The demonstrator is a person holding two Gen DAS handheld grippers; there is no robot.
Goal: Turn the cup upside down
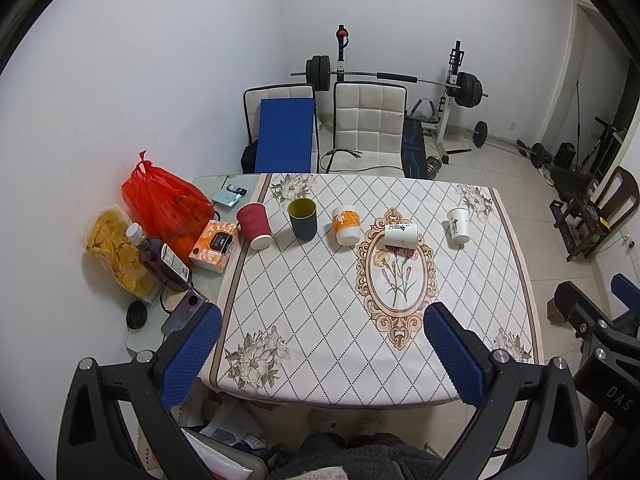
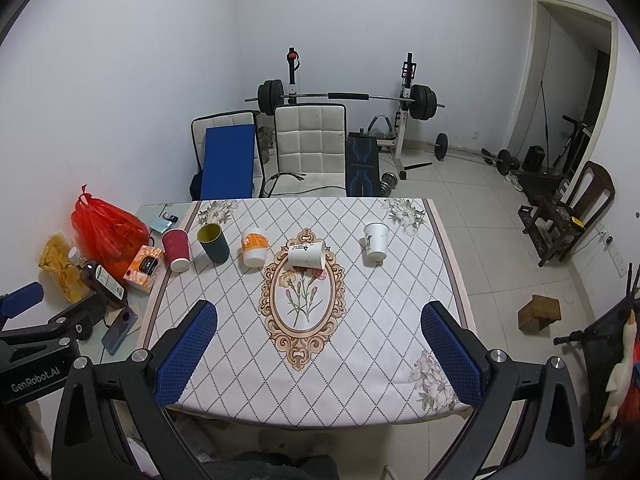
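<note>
We hold both grippers above the near edge of the table, and each stands wide open with nothing between its blue pads. The left gripper (image 1: 322, 354) frames the cloth from its wrist camera, and the right gripper (image 2: 318, 350) does the same from its own.

Beyond the fingers lies a tablecloth (image 2: 360, 320) printed with a diamond grid, flowers at the corners and an ornate oval medallion (image 2: 302, 294) in the middle.

Five cups stand in a row across the far part of the cloth. From our right gripper, the white paper cup lying on its side (image 2: 307, 256) sits at 12 o'clock, on the medallion's upper rim, well apart from the fingers. Another white paper cup (image 2: 376, 241) stands upright at 1 o'clock. At 11 o'clock we see the orange-and-white cup (image 2: 254, 247), then the dark green cup (image 2: 214, 243) with its yellow inside, then the red ribbed cup (image 2: 177, 249).

At 10 o'clock, off the cloth, a red plastic bag (image 2: 106, 232), a tissue box (image 2: 145, 269), a bottle (image 2: 102, 280) and a phone (image 2: 120, 330) crowd the glass tabletop.

Behind the table stand two white chairs (image 2: 310, 148), and a barbell rack (image 2: 348, 98) against the far wall on a pale tiled floor.
</note>
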